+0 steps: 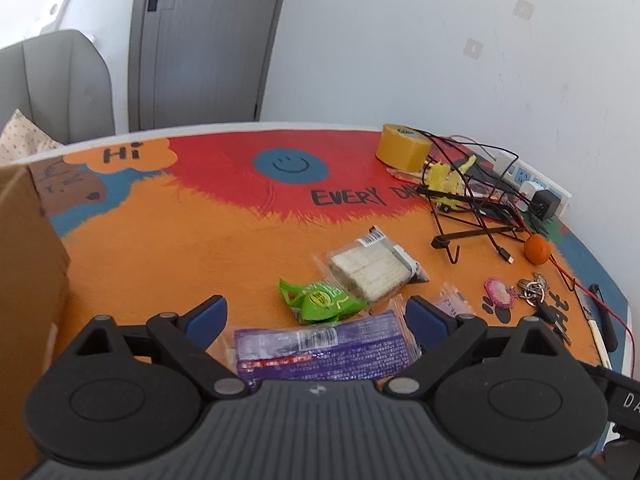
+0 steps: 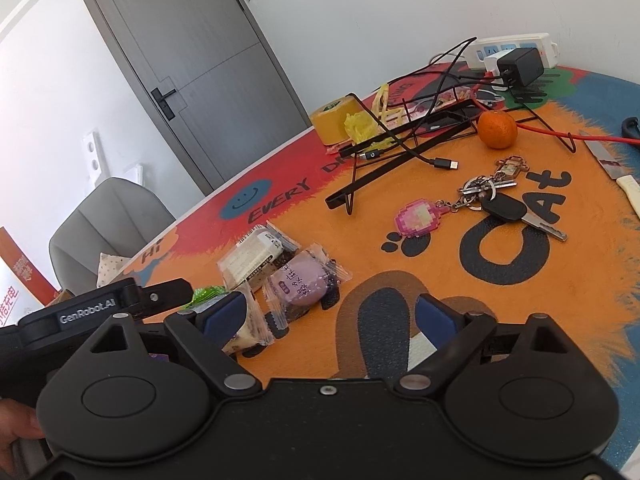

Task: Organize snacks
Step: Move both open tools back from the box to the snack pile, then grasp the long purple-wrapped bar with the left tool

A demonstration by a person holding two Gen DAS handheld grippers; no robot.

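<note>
4 wrapped snacks are seen on the round painted table (image 1: 168, 248), grouped near its middle. A cardboard box (image 1: 28, 264) stands at the left edge of the left wrist view; it is judged to be the likely container, though its opening is not shown.

Largest of the snacks is the purple flat packet (image 1: 320, 354), lying directly between the blue pads of the left gripper (image 1: 316, 316). Its jaws are spread wide and no pad is seen pressing on the wrapper, so nothing is held. Next in size is the clear pack of pale wafer bars (image 1: 368, 268), lying just beyond. The green wrapped snack (image 1: 320, 300) lies touching the purple packet's far edge. The small purple round cake in clear wrap (image 2: 300, 284) lies beside the wafer pack.

The right gripper (image 2: 328, 316) hovers over bare table, jaws wide and empty, with the round cake just ahead of its left pad (image 2: 224, 316).

The step in hand is judged to be the approach to a first pick; no snack appears sorted yet. The next move calls for the left gripper to be lowered until the pads flank the purple packet's edges, then closed. Care is advised: the flat wrapper may slip, and the green snack may be dragged along.

A roll of yellow tape (image 1: 402, 146), a tangerine (image 2: 497, 130) and a key bunch (image 2: 496, 200) are left aside.
</note>
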